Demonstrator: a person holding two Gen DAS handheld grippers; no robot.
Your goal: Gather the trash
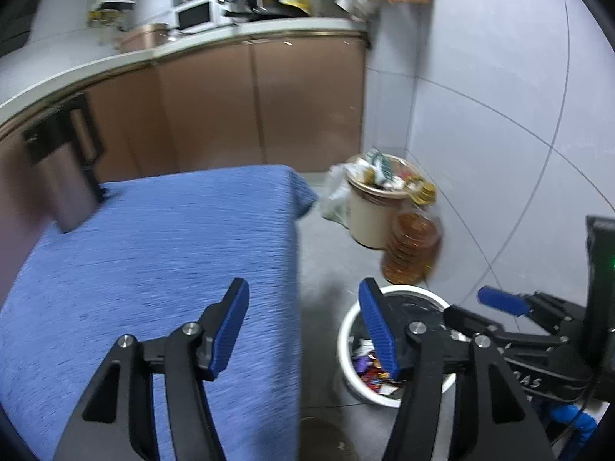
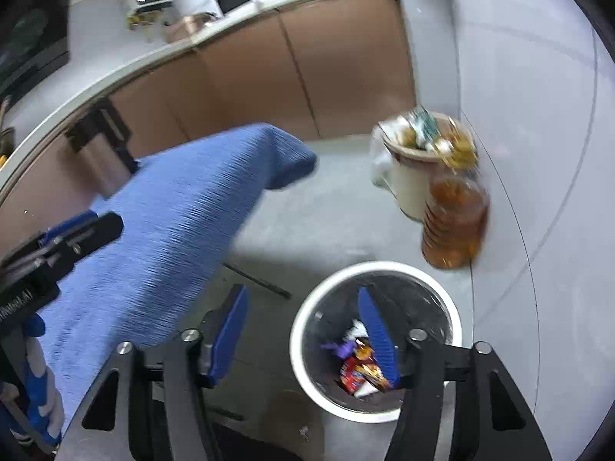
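a kitchen corner with grey tiled walls, a grey floor and brown cabinet doors (image 1: 215, 103) under a pale worktop frames both views, which are smeared by blur. a table under a blue cloth (image 1: 161, 261) fills the left side, with a steel jug (image 1: 69, 176) at its far edge. beside the table on the floor stands a white bin (image 2: 303, 349), lined in black, with coloured wrappers (image 2: 359, 368) lying at its bottom. further back against the wall sit a beige pail (image 1: 369, 215) heaped with rubbish and an amber oil bottle (image 1: 411, 249) just beside it.

the left gripper (image 1: 303, 330) tilts downward over the table's edge, its blue pads spread apart with nothing between them. the right gripper (image 2: 303, 338) also angles down, above the white bin, its fingers (image 2: 226, 342) standing wide and empty. each gripper shows at the edge of the other's view, side by side and near each other.
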